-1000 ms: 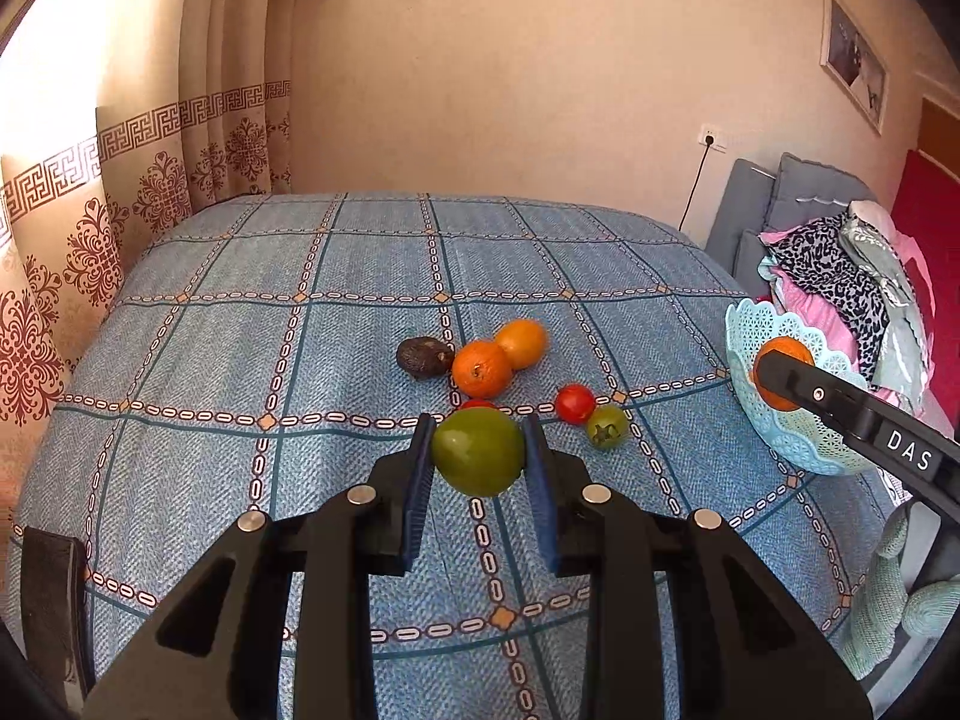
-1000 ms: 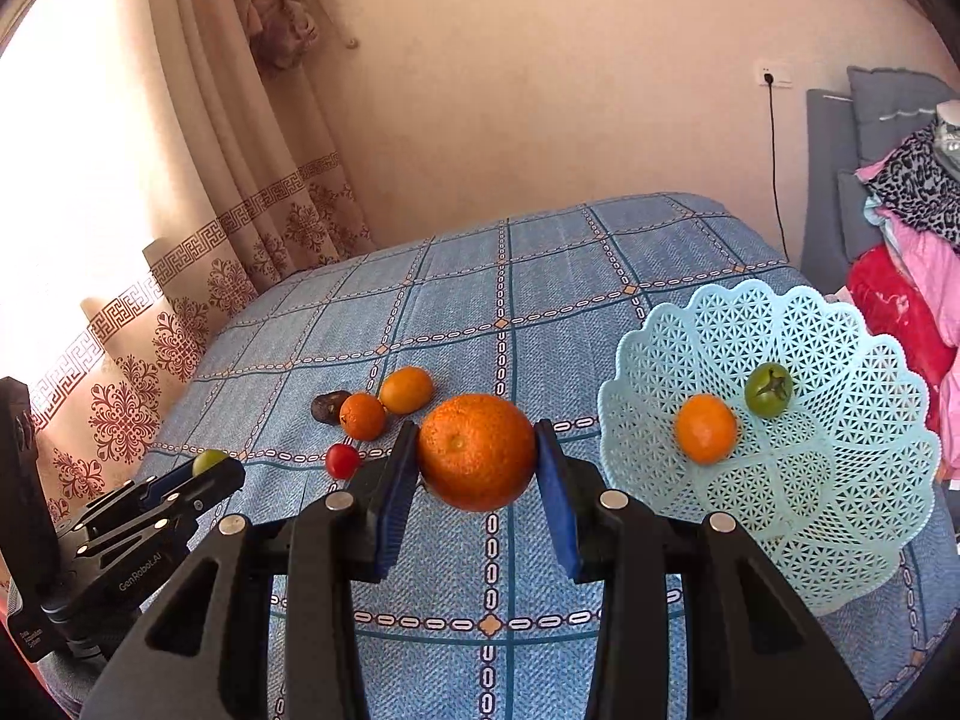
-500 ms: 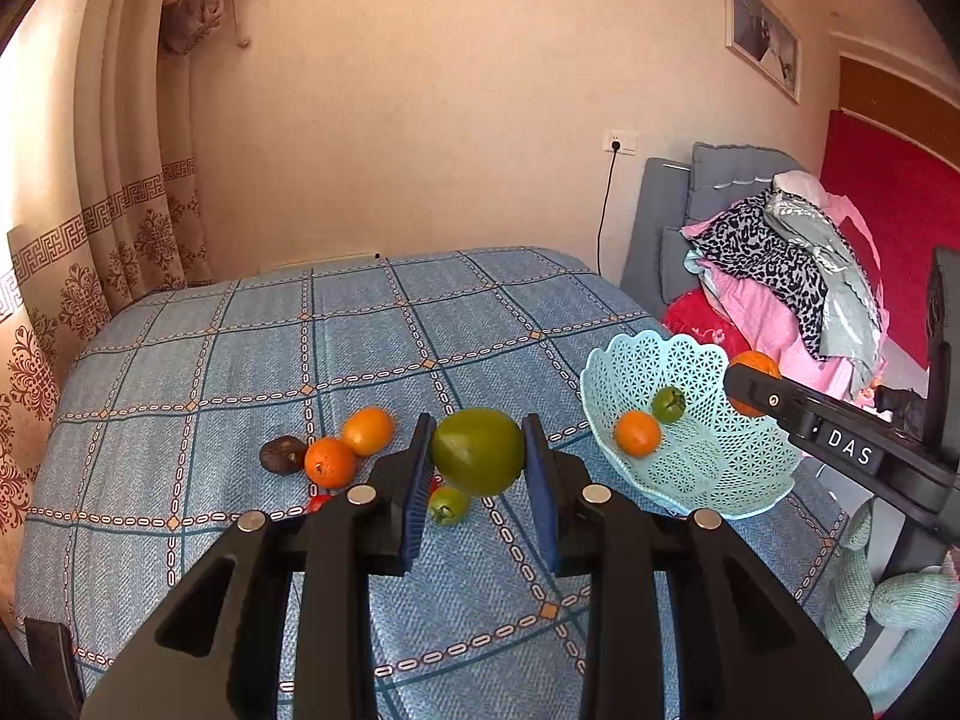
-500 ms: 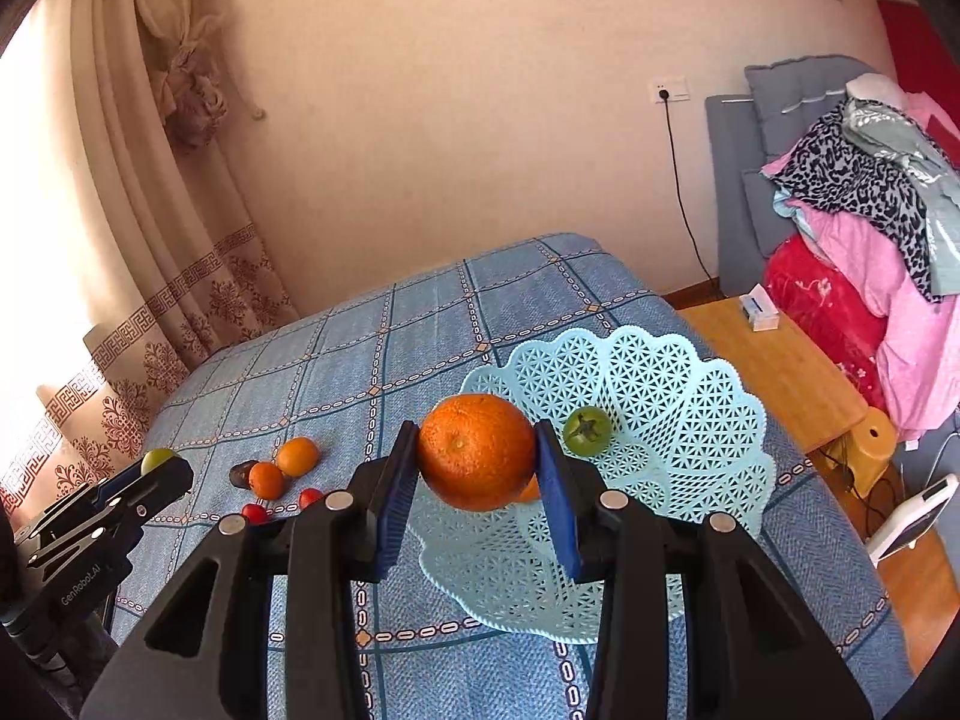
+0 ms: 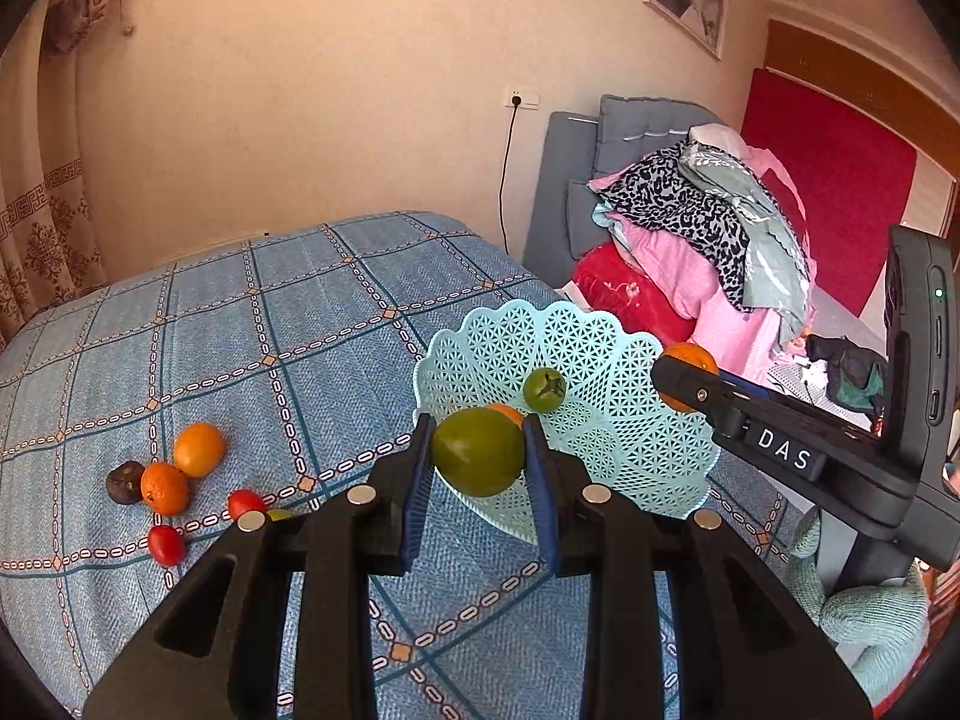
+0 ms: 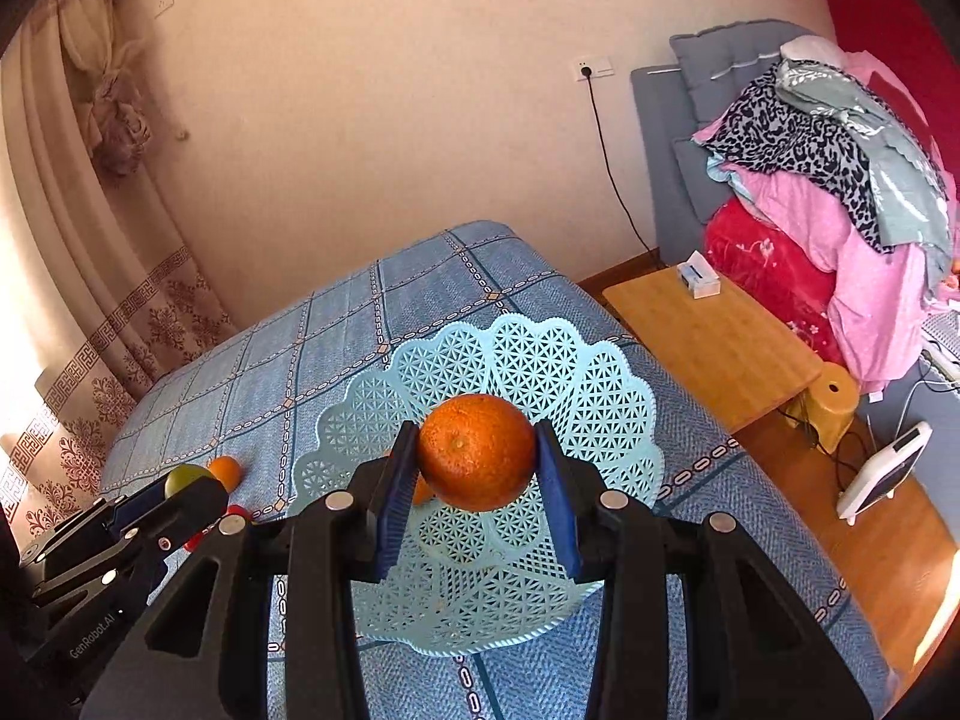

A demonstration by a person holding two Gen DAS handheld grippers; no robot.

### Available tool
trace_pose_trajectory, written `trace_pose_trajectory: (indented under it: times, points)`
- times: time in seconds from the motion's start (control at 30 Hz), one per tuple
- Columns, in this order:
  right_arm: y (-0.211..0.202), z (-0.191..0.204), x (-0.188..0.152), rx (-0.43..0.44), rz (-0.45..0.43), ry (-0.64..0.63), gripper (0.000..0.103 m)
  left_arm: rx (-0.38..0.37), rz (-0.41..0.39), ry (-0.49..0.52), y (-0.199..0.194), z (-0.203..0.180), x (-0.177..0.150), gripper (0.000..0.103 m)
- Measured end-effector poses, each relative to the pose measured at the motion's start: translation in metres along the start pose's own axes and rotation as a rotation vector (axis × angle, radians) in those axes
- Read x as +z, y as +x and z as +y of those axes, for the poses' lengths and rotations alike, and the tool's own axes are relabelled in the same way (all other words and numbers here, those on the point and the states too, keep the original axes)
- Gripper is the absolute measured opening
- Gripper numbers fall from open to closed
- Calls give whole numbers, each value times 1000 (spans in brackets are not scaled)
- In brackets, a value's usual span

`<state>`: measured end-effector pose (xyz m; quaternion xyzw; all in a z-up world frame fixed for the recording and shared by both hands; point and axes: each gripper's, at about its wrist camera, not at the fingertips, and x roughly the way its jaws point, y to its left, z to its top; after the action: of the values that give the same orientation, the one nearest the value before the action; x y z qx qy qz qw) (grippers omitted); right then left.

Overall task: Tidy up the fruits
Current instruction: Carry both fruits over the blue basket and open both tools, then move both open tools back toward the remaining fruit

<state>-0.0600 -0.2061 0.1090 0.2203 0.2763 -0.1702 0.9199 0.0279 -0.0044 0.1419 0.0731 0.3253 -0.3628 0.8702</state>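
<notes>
Blue pads of the right gripper [image 6: 477, 480] clamp a large orange [image 6: 476, 451] at its widest part, and the fruit hangs directly over the pale blue lattice basket [image 6: 606, 396], whose bowl spreads beneath and beyond the fingertips. Lowering it close to the mesh before parting the jaws should keep it from bouncing out. Off to that claw's left, the left gripper [image 5: 480, 468] pinches a green fruit [image 5: 477, 451] just short of the basket's near rim; beyond it inside lies a small green tomato [image 5: 543, 389].
</notes>
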Motion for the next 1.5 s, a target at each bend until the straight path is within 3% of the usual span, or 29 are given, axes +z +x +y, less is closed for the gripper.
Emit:
trace_pose_trajectory:
  times: [0.57, 0.6, 0.63, 0.7, 0.97, 1.07, 1.17, 1.23, 1.5]
  points:
    - [12, -14, 2, -31, 27, 34, 39, -61, 34, 46, 26, -18, -2, 30]
    - [12, -14, 1, -32, 27, 34, 40, -62, 37, 45, 27, -18, -2, 34]
    - [11, -13, 1, -35, 24, 34, 41, -61, 39, 43, 28, -18, -3, 50]
    - [10, -13, 1, -34, 18, 37, 41, -53, 24, 32, 28, -17, -3, 71]
    - [8, -17, 3, -39, 8, 55, 41, -9, -12, 27, 19, -8, 1, 74]
    - [8, -15, 3, -33, 8, 52, 41, 27, -28, 21, 15, -3, 4, 83]
    - [5, -10, 2, -33, -6, 40, 56, 58, -47, 15, 8, 2, 8, 87]
    - [4, -7, 1, -27, -7, 29, 56, 79, -60, 8, 4, 8, 11, 94]
    - [4, 7, -3, -4, 1, 0, 57, 112, -84, -48, -13, 31, 18, 96]
